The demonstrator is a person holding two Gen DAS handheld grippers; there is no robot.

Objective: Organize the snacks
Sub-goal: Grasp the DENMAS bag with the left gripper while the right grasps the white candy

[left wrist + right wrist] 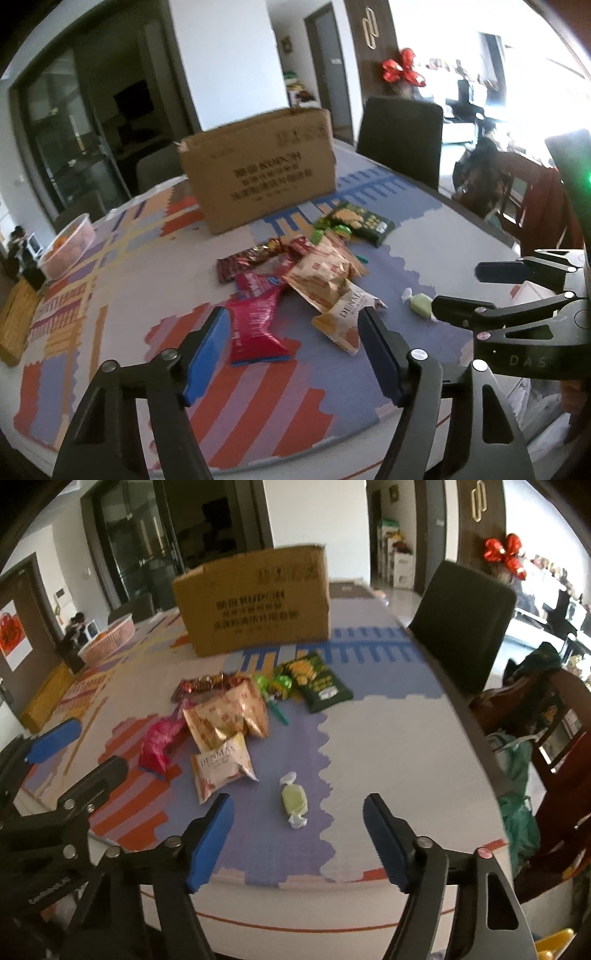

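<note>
Two grippers hover over the table (406, 738), both w/ fingers spread apart and nothing between the pads. Left gripper (293, 347) sits above the near end of the snack pile: pink-red packet (255, 328) just ahead of its left pad, white "DENMA" pouch (345, 317) touching distance from its right pad, can't tell if it makes contact. Right gripper (299, 834) points down at a pale green wrapped candy (294, 799), which lies alone on the mat, apart from the pile and just ahead of the gap between the fingers.

Rest of pile, further back: tan-gold crinkly bag (225, 716) overlapping the DENMA pouch, dark red wrapper (207, 683) behind it, small bright green wrappers (275, 685), then a dark green chip bag (319, 686) off to the right.

Cardboard box (255, 602) stands upright behind the snacks, printed side facing the cams, text blurred. Colourful patterned mat (110, 812) covers the table. Pink basket (68, 247) at far left edge, w/ something orange in it. Dark chair (461, 624) at the right side of the table.
</note>
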